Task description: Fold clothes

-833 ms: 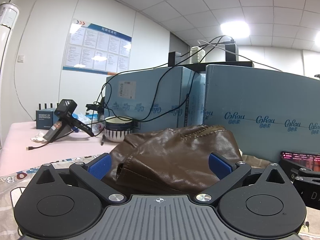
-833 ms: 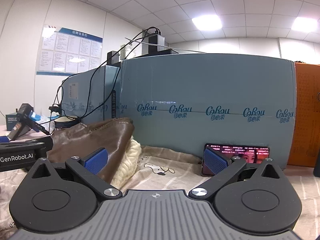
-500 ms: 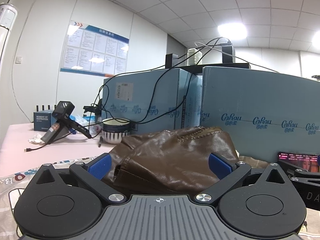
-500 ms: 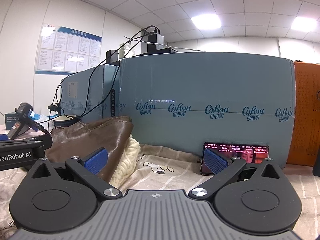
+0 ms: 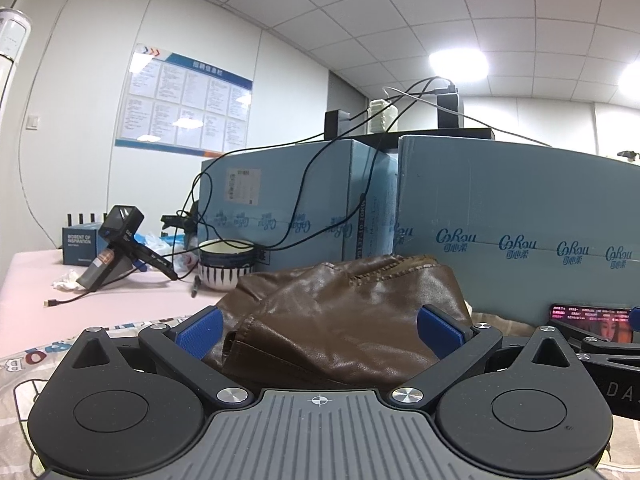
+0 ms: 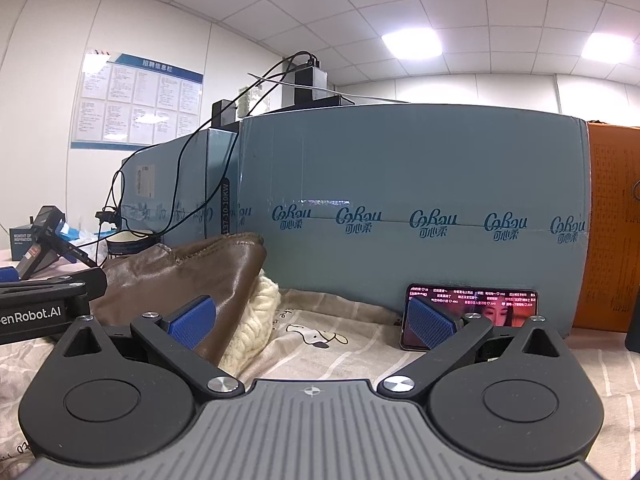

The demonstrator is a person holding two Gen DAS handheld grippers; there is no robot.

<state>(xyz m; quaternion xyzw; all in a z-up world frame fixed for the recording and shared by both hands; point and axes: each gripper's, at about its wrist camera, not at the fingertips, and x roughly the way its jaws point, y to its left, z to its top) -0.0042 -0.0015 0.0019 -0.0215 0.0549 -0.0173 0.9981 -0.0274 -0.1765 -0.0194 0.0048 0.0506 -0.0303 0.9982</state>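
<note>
Nothing shifted: both grippers (image 5: 319, 330) (image 6: 312, 320) wide open (probably touching nothing).

Left hand-held gripper (image 5: 319, 330): matte black plastic body, grey ribbed centre plate with a small white crosshair mark. Two round black discs with raised circular centres flank the plate, each topped by a triangular cut-out bracket. Black linkage bars run to silver pivot screws, smaller silver screws at the outer joints. Blue textured pads (image 5: 199, 332) on both fingers.

Right hand-held gripper (image 6: 311, 320): same build, grey ribbed plate, crosshair, black discs, silver screws, blue knurled pads (image 6: 431, 321). In the right wrist view the other unit's black side arm carries white "enRobot.AI" lettering; first letter is cut off.
</note>
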